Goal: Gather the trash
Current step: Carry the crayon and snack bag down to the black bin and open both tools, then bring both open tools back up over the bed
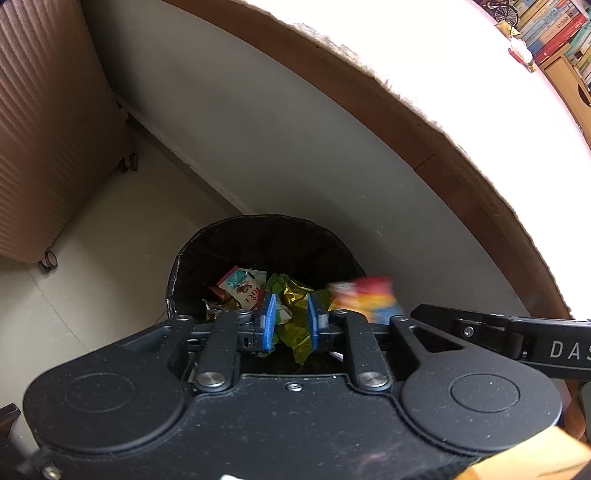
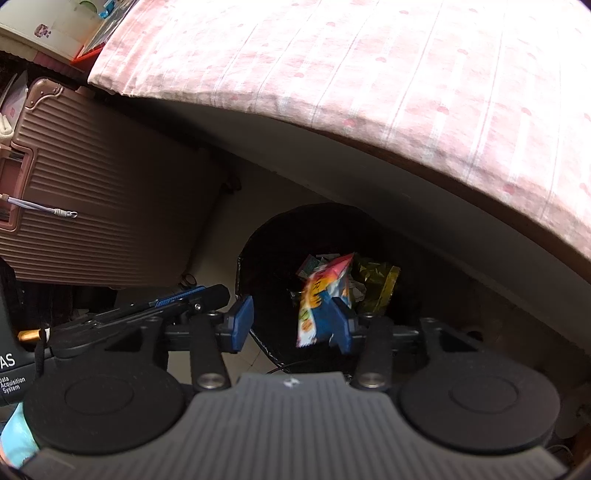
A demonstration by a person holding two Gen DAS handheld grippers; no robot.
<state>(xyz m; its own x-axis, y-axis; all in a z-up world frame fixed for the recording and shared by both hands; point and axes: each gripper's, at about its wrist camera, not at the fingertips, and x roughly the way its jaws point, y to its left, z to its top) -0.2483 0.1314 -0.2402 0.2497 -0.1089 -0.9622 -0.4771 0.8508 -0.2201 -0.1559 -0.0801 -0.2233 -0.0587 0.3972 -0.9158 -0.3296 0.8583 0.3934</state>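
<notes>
A round bin (image 1: 255, 225) with a black liner stands on the floor beside the bed and holds several wrappers, among them a white and red carton (image 1: 243, 290) and a green-gold foil wrapper (image 1: 291, 295). My left gripper (image 1: 291, 323) hovers over the bin with its blue pads a little apart; the foil shows in the gap, and I see no pad pressing on it. My right gripper (image 2: 293, 325) stands open above the bin (image 2: 314, 208). A blurred red, orange and blue snack packet (image 2: 321, 299) hangs loose against its right pad, clear of the left pad. That packet (image 1: 364, 299) also shows at the bin's right rim.
A ribbed brown suitcase (image 1: 48, 129) on wheels stands left of the bin, also as suitcase (image 2: 103, 206). The bed's wooden frame (image 1: 406, 122) and pink sheet (image 2: 369, 74) overhang on the right. A bookshelf (image 1: 554, 29) is far right. Pale tiled floor (image 1: 96, 240) lies between suitcase and bin.
</notes>
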